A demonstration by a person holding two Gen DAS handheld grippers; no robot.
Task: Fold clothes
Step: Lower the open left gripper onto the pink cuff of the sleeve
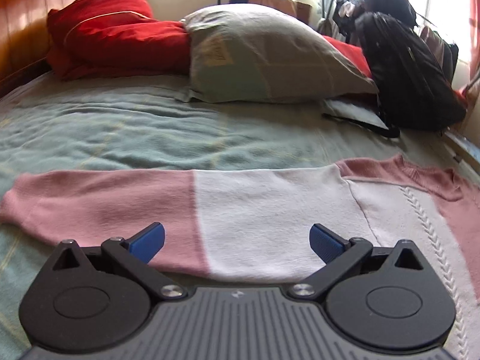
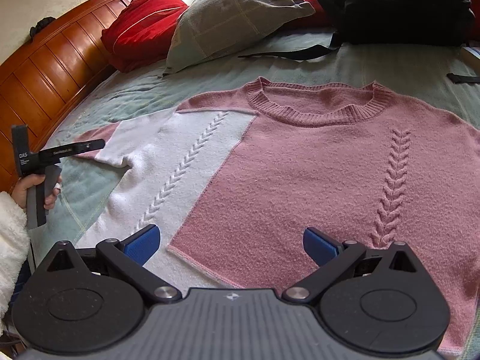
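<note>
One sweater [image 2: 300, 162], two pillows [image 2: 237, 12]

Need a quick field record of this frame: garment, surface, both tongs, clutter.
garment: pink and white knit sweater, spread flat, front up, unfolded
sleeve: pink and white sleeve stretched out sideways
surface: bed with green blanket
left tongs: open, over the sleeve, holding nothing
right tongs: open, near the sweater's hem, holding nothing
clutter: grey pillow, red cushion, black backpack
</note>
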